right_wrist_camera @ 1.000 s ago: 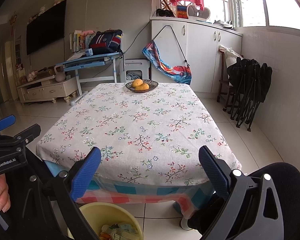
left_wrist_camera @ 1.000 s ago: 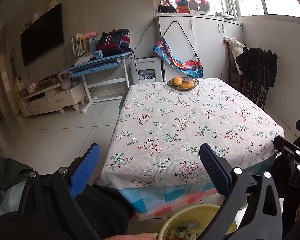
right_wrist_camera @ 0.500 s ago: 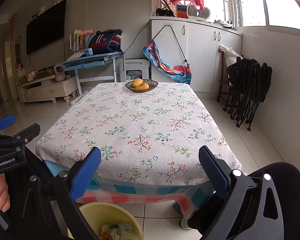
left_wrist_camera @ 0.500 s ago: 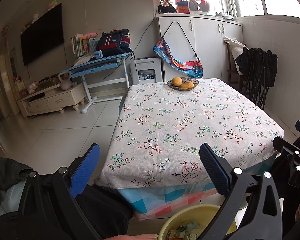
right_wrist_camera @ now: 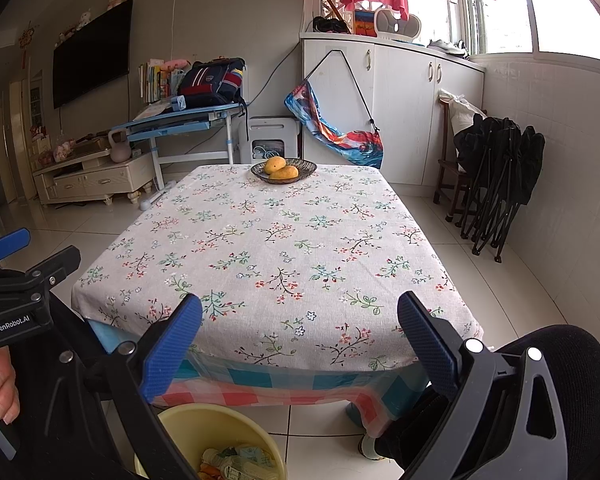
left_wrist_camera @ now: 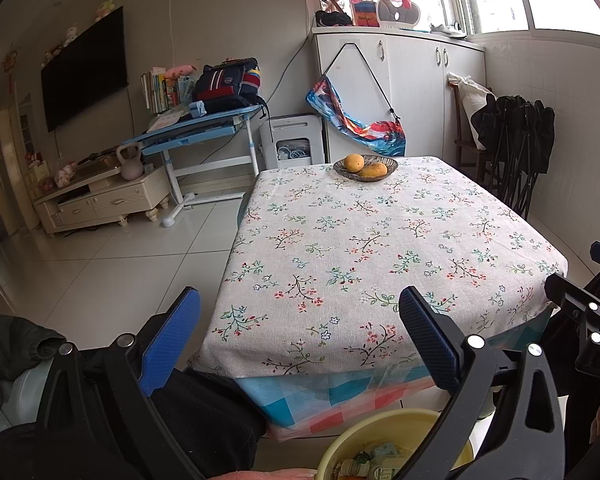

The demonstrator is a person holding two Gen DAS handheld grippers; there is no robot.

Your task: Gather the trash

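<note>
Your left gripper and right gripper both gape, holding nothing. Trash in the near yellow bucket looks light and crinkly; pinch any stray wrappers by an edge.

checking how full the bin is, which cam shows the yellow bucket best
The right wrist view shows the yellow bucket best: much of its rim and the wrappers and bottles inside are visible below the open right gripper. In the left wrist view, the bucket is cut off by the frame edge and a finger of the open left gripper.
</note>
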